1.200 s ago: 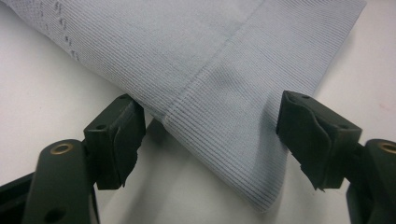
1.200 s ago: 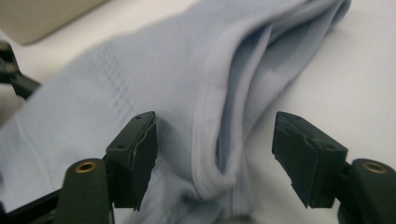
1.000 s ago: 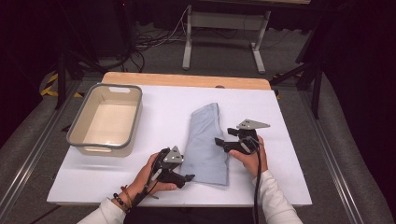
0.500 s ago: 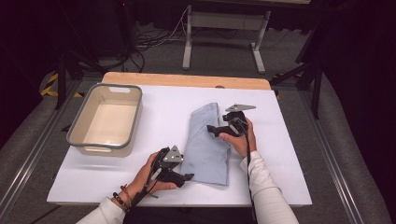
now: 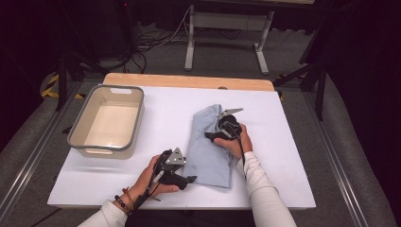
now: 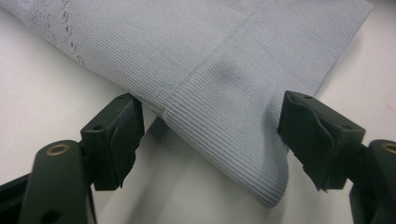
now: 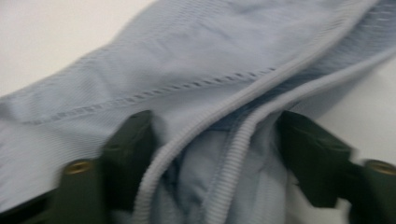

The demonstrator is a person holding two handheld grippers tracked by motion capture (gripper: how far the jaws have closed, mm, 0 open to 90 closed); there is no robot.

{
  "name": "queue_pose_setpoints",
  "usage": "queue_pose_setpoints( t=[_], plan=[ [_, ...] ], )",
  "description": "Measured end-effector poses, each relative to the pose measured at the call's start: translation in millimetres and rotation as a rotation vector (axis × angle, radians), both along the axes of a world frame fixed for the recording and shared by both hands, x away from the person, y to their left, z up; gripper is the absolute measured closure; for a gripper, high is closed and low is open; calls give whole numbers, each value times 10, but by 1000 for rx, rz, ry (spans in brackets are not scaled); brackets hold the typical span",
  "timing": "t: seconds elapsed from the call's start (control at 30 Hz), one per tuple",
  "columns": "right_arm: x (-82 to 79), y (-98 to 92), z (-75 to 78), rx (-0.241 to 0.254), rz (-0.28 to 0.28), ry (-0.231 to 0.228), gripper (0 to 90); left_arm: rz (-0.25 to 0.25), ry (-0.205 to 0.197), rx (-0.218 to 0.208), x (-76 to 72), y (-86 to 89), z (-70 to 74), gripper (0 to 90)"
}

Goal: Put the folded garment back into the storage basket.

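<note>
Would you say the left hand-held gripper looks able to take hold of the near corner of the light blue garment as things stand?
Probably yes. The left hand-held gripper has its jaws open on either side of the garment corner, with nothing between them but the cloth on the white table.

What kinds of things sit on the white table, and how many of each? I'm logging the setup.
Folded light-blue garment: 1
Beige bin with a grey rim: 1
Hand-held grippers: 2, left gripper and right gripper
Total: 4

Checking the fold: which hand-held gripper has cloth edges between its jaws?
The right hand-held gripper, up on the blue garment: ribbed edges run between its jaws. The left hand-held gripper just straddles the near corner, apart from it.
</note>
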State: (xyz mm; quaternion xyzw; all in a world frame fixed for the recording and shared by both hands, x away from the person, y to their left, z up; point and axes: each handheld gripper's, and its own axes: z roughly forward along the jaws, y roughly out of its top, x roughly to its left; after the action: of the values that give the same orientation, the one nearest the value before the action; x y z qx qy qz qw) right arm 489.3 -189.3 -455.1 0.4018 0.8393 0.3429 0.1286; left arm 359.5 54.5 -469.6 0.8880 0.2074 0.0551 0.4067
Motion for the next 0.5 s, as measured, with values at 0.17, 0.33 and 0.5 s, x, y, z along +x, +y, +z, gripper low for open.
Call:
queue_pose_setpoints(
  t=[0.17,0.33,0.5],
  plan=[
    [-20,9,10,37,43,18,520,2,4,-1,2,-1,0,232],
    [-23,-29,-11,121,87,68,724,5,1,-2,0,-1,-2,226],
    [-60,-45,12,132,101,27,737,7,7,5,5,-1,0,210]
  ],
)
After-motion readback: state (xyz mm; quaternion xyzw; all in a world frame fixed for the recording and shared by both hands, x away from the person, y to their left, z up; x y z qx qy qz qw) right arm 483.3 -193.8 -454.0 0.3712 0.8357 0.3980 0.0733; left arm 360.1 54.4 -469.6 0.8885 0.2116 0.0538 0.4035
